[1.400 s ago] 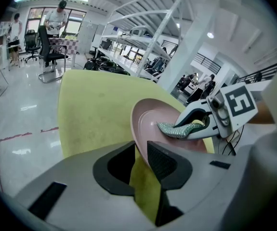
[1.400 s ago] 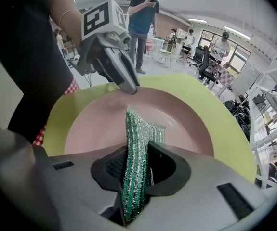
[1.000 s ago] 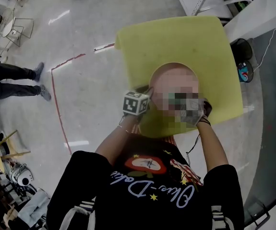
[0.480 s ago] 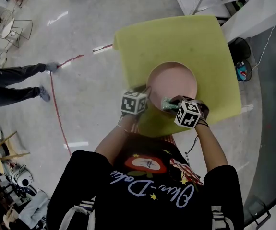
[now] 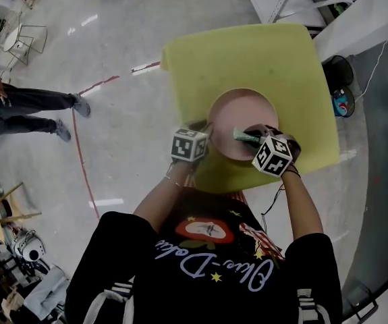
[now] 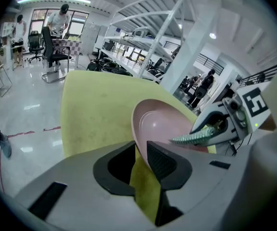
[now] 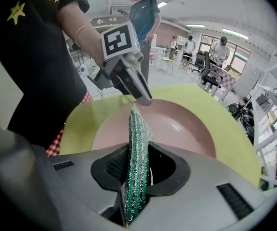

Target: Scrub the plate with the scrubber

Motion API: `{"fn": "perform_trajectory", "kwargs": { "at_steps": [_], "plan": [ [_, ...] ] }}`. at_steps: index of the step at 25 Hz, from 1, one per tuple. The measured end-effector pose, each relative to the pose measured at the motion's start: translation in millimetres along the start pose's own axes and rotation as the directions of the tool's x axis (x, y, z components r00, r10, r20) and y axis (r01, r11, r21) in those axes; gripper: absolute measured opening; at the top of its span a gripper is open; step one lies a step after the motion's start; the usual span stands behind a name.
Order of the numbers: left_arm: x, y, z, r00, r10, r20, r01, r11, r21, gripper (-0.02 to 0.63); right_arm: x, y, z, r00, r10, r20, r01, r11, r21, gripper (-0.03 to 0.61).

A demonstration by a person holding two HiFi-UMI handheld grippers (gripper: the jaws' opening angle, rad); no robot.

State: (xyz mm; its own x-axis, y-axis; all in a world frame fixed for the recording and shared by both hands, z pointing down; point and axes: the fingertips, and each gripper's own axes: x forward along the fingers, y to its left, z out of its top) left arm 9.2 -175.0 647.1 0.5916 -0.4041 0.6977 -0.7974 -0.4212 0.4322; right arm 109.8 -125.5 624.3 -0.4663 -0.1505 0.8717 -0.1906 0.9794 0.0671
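Jaws of the right gripper (image 7: 138, 166) are closed tight on the green scrubber (image 7: 137, 126), which stands on edge between them. The left gripper (image 6: 139, 159) pinches the near rim of the plate (image 6: 163, 124). The plate is pink, round, shallow and glossy. It sits near the front edge of the yellow table (image 5: 247, 52), with the scrubber over its front right part; contact cannot be told.

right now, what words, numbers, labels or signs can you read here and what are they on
No text reads for certain.
Shirt: white cursive script, seen upside down, too unclear to quote.
Marker cubes: black-and-white square codes only, no letters or numbers.
Blue item on the floor: a logo, too small to read.
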Motion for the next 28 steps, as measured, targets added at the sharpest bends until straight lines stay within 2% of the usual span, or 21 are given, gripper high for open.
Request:
{"fn": "perform_trajectory", "kwargs": {
  "at_steps": [4,9,15,21,23,28],
  "plan": [
    [1,0,-2,1.000,0.005,0.001,-0.005,1.000,-0.006,0.069,-4,-41,0,0.996,-0.094,-0.001,0.094,0.994,-0.052,0.066],
    [0,-2,-4,1.000,0.006,-0.002,-0.006,1.000,-0.001,0.069,-3,-71,8,0.988,-0.155,-0.008,0.152,0.978,-0.145,0.064],
    [5,-2,1,1.000,0.008,-0.015,-0.008,1.000,0.023,0.071,10,-94,7,0.986,-0.161,-0.040,0.149,0.963,-0.225,0.064],
    [1,0,-1,1.000,0.001,-0.011,-0.001,1.000,0.021,0.071,28,-90,2,0.983,-0.163,-0.084,0.132,0.946,-0.295,0.064],
    [1,1,-1,1.000,0.000,-0.011,0.000,1.000,0.024,0.071,31,-87,-1,0.983,-0.156,-0.096,0.122,0.948,-0.293,0.064],
    [0,1,-1,1.000,0.007,-0.004,-0.006,1.000,0.030,0.071,31,-83,-9,0.985,-0.130,-0.112,0.105,0.973,-0.207,0.064]
  ]
}}
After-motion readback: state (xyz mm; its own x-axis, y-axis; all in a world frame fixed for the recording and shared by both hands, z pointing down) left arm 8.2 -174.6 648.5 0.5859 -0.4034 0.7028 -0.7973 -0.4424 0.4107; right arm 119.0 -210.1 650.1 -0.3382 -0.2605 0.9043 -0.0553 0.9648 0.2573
